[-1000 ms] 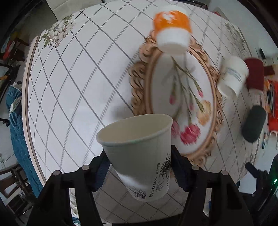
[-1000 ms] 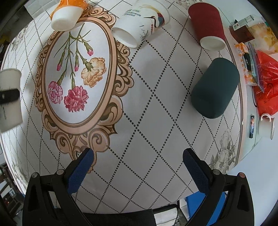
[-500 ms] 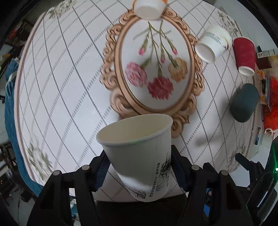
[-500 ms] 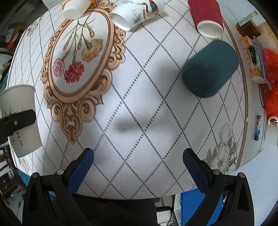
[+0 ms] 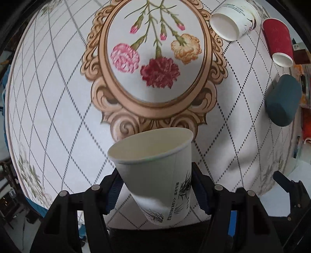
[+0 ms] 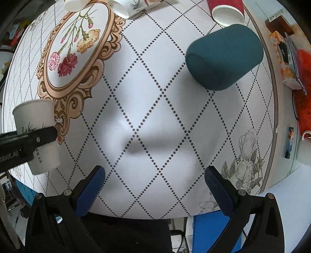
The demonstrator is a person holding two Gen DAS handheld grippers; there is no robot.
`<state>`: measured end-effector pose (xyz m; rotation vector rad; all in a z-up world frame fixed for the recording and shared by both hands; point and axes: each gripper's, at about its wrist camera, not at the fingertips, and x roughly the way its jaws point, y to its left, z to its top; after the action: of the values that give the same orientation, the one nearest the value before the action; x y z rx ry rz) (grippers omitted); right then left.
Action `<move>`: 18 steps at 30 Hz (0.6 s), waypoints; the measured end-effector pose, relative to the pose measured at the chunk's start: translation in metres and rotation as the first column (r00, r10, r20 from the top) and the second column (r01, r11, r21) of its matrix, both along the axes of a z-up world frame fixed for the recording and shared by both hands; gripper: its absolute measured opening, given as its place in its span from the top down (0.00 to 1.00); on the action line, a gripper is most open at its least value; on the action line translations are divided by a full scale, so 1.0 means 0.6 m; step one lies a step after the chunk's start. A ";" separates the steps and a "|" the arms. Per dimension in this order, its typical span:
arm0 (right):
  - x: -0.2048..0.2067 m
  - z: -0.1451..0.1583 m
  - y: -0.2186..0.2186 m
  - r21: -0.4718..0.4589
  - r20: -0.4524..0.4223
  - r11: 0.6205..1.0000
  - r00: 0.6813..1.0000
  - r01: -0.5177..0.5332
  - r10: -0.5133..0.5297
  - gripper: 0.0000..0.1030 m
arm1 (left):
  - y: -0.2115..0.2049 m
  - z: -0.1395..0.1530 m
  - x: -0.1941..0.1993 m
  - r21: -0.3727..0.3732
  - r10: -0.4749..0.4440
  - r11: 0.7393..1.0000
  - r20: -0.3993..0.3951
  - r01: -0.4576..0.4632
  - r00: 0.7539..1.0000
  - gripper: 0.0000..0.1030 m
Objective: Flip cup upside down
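My left gripper (image 5: 155,186) is shut on a white paper cup (image 5: 155,171) with a grass print, held by its sides above the table's near edge, mouth facing away toward the table. The same cup (image 6: 37,136) shows at the left of the right wrist view, with the left gripper's finger (image 6: 29,138) across it. My right gripper (image 6: 154,181) is open and empty above the near part of the table.
The round table wears a diamond-pattern cloth with a floral medallion (image 5: 155,58). On it stand a dark teal cup (image 6: 223,56), a red cup (image 6: 226,9), a white printed cup (image 5: 233,21) and an orange one (image 6: 75,3). Clutter lies at the right edge (image 6: 291,58).
Both grippers have drawn back toward the table's near edge, and the table's things now appear farther up in the views. The left gripper still holds the white cup the same way.
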<state>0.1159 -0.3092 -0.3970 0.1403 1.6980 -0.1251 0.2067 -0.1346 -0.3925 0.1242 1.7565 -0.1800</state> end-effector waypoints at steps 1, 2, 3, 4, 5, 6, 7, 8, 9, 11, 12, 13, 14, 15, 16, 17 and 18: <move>-0.003 -0.001 -0.005 0.000 -0.001 1.000 1.000 0.000 0.000 0.00 | -0.007 -0.003 0.005 0.006 -0.005 1.000 0.009 0.005 1.000 0.39; 0.000 -0.003 -0.013 -0.001 -0.003 1.000 1.000 0.000 0.000 0.00 | -0.009 -0.004 0.011 0.011 -0.010 1.000 0.017 0.010 1.000 0.39; -0.003 -0.004 -0.017 -0.001 -0.003 1.000 1.000 -0.001 0.001 0.00 | -0.012 -0.006 0.016 0.016 -0.016 1.000 0.024 0.016 1.000 0.39; -0.006 -0.004 -0.021 -0.002 -0.003 1.000 1.000 -0.001 0.001 0.00 | -0.015 -0.009 0.024 0.021 -0.028 0.999 0.026 0.028 0.999 0.39; 0.001 -0.008 -0.021 -0.004 -0.004 1.000 1.000 -0.002 0.002 0.00 | -0.017 -0.013 0.030 0.025 -0.036 0.999 0.027 0.035 0.999 0.39; 0.007 -0.013 -0.020 -0.006 -0.004 1.000 1.000 -0.002 0.001 0.00 | -0.021 -0.019 0.037 0.033 -0.044 0.999 0.030 0.043 0.999 0.39; 0.006 -0.014 -0.024 -0.007 -0.004 1.000 1.000 -0.001 0.001 0.00 | -0.023 -0.023 0.040 0.040 -0.052 0.998 0.030 0.051 0.998 0.39; 0.010 -0.013 -0.027 -0.007 -0.003 1.000 1.000 -0.001 0.001 0.00 | -0.025 -0.030 0.043 0.047 -0.061 0.997 0.027 0.059 0.998 0.39; 0.016 -0.024 -0.013 -0.011 -0.003 1.000 1.000 -0.001 0.000 0.00 | -0.026 -0.033 0.045 0.049 -0.063 0.997 0.023 0.062 0.998 0.38; 0.017 -0.024 -0.018 -0.013 0.000 1.000 1.000 0.000 0.000 0.00 | -0.029 -0.043 0.048 0.050 -0.061 0.997 0.014 0.061 0.998 0.37; 0.020 -0.026 -0.020 -0.013 0.000 1.000 1.000 0.001 -0.001 0.00 | -0.033 -0.049 0.050 0.048 -0.055 0.997 0.013 0.054 0.998 0.37; 0.019 -0.026 -0.022 -0.013 0.001 1.000 1.000 0.002 -0.002 0.00 | -0.034 -0.051 0.050 0.048 -0.050 0.998 0.011 0.050 0.999 0.37; 0.023 -0.027 -0.025 -0.014 0.001 1.000 1.000 0.002 -0.002 0.00 | -0.033 -0.054 0.051 0.045 -0.042 0.998 0.007 0.041 0.999 0.37; 0.023 -0.027 -0.027 -0.015 0.002 1.000 1.000 0.003 -0.003 0.00 | -0.033 -0.058 0.050 0.041 -0.033 0.999 0.000 0.033 0.999 0.37; 0.022 -0.028 -0.029 -0.015 0.001 1.000 1.000 0.003 -0.003 0.00 | -0.011 -0.046 0.066 0.034 -0.026 0.999 -0.007 0.026 1.000 0.37; 0.024 -0.027 -0.028 -0.015 0.001 1.000 1.000 0.003 -0.003 0.00 | -0.010 -0.048 0.066 0.030 -0.020 0.999 -0.011 0.021 1.000 0.37; 0.025 -0.028 -0.030 -0.015 0.001 1.000 1.000 0.004 -0.004 0.00 | -0.010 -0.050 0.066 0.026 -0.018 0.999 -0.013 0.019 1.000 0.37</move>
<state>0.1307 -0.3272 -0.4137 0.1320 1.6954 -0.1410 0.2461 -0.1404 -0.4225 0.1584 1.7712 -0.1719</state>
